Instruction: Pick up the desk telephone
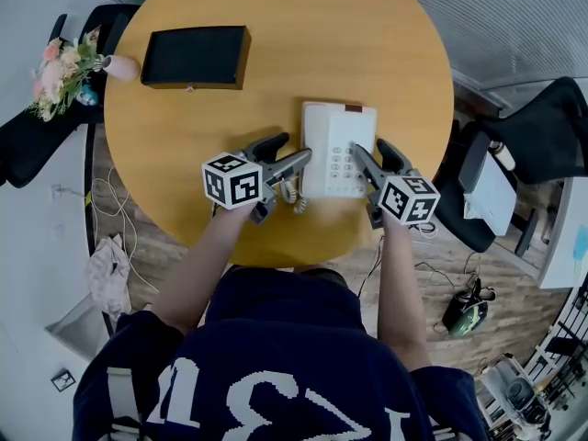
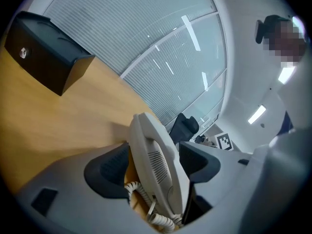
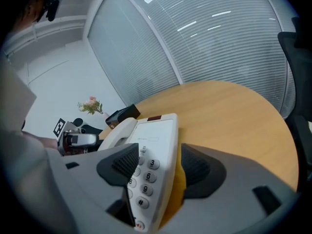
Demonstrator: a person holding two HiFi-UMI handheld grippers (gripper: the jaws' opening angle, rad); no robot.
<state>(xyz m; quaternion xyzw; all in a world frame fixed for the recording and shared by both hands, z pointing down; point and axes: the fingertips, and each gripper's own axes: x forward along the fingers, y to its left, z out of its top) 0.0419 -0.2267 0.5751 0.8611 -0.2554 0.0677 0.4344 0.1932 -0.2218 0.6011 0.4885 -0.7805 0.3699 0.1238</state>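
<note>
The left claw [image 1: 288,157] stands wide with the handset [image 2: 155,162] of the white plastic desk telephone [image 1: 333,131] between its pads, and the right claw [image 1: 377,156] is equally wide astride the keypad edge [image 3: 147,175]. Neither seems to be pressing yet. Taking opposite sides looks meant to share the weight and keep the handset cradled. The telephone still lies flat on the round wooden table [image 1: 276,99], near its front rim, well apart from the black rectangular box [image 1: 195,56].
</note>
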